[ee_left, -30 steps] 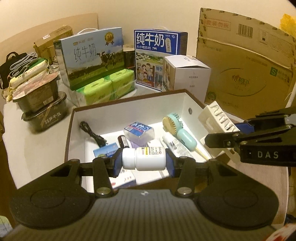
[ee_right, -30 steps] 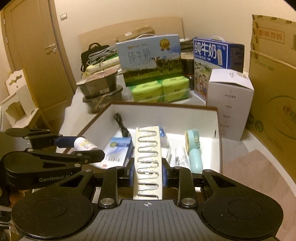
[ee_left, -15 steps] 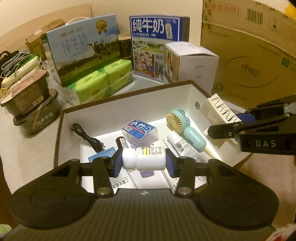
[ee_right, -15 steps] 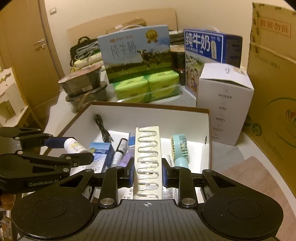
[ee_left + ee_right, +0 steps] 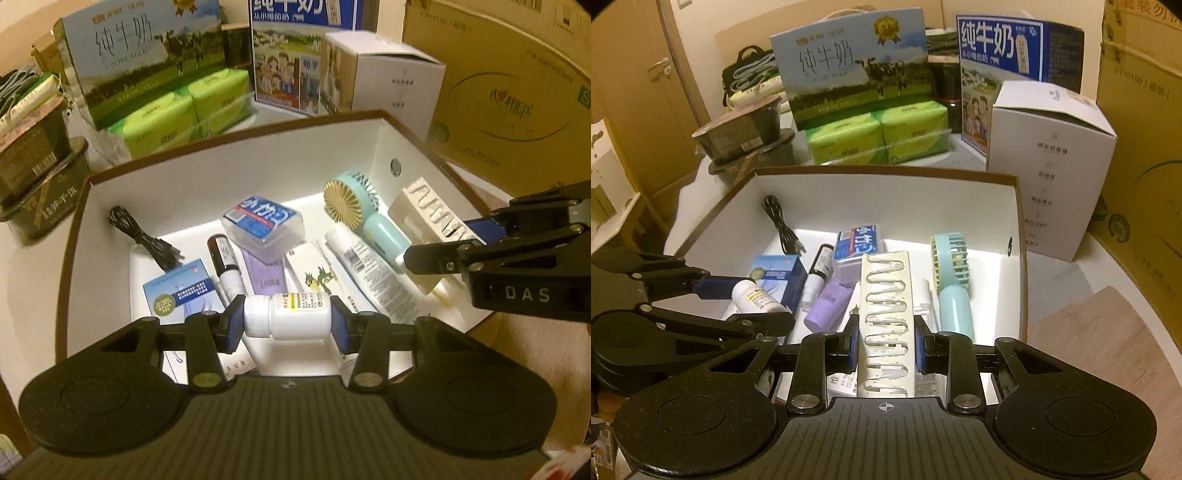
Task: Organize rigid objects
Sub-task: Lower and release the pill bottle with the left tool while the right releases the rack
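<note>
The left gripper [image 5: 287, 319] has its jaws clamped end to end on a white pill bottle [image 5: 288, 316], which lies sideways between the blue pads above the near part of the open white box [image 5: 229, 173]. Beside it, the right gripper [image 5: 885, 341] has its jaws pressed tight on the two long sides of a cream ridged holder [image 5: 886, 325], which points forward over the same box.

Inside the box, below the bottle, lie a blue-and-white carton [image 5: 181, 291], a dark-capped tube [image 5: 225, 264] and a purple packet [image 5: 264, 275]. Toward the right lie a white tube with a barcode [image 5: 364, 264] and a teal hand fan [image 5: 364, 210]. Further in sit a clear case with a blue label [image 5: 263, 223] and a coiled black cable [image 5: 146, 240] near the left wall.

Beyond the box, on the counter [image 5: 26, 266], stand green tissue packs [image 5: 177, 110], two milk cartons [image 5: 849, 62], a white carton [image 5: 1049, 166] and a large cardboard box [image 5: 517, 92] on the right
</note>
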{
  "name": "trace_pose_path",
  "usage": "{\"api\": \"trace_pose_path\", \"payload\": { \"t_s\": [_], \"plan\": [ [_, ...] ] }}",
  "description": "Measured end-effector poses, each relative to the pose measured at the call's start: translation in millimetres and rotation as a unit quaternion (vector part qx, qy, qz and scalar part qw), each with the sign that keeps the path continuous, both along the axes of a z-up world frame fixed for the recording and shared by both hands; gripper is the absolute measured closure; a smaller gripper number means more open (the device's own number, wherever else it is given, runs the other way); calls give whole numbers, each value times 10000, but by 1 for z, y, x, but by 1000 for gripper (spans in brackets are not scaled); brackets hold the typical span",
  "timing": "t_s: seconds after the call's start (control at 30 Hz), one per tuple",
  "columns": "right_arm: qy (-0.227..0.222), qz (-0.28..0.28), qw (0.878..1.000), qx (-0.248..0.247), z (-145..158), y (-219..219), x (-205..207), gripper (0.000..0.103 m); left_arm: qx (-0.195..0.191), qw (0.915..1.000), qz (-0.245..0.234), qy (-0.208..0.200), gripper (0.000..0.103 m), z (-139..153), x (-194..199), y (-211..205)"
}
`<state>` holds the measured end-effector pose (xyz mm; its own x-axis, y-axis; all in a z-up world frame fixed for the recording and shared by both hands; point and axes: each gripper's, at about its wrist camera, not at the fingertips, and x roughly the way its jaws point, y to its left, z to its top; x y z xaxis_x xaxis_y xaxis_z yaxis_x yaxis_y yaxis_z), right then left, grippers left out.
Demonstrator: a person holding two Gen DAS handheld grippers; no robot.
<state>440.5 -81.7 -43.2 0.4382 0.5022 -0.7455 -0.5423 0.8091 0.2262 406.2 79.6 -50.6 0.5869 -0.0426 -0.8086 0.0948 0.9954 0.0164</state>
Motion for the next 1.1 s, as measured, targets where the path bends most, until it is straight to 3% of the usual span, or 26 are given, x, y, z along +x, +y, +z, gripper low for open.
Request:
{"api": "trace_pose_path", "payload": {
  "t_s": [0.27,0.9,0.93,1.0,1.1],
  "plan": [
    [192,-33,9998,-9,-8,0,7,74,-182,9994,77,275,59,-10,7,5],
    [458,-40,9989,53,-14,9,16,73,-78,9994,162,303,53,-12,8,14],
    [467,-74,9988,84,-13,9,16,72,-79,9994,175,304,52,-12,8,15],
    [429,-106,9989,137,-11,7,15,55,-99,9993,202,299,52,-12,8,17],
    [323,-124,9993,125,-8,6,12,44,-98,9993,232,289,49,-11,6,19]
  ]
}}
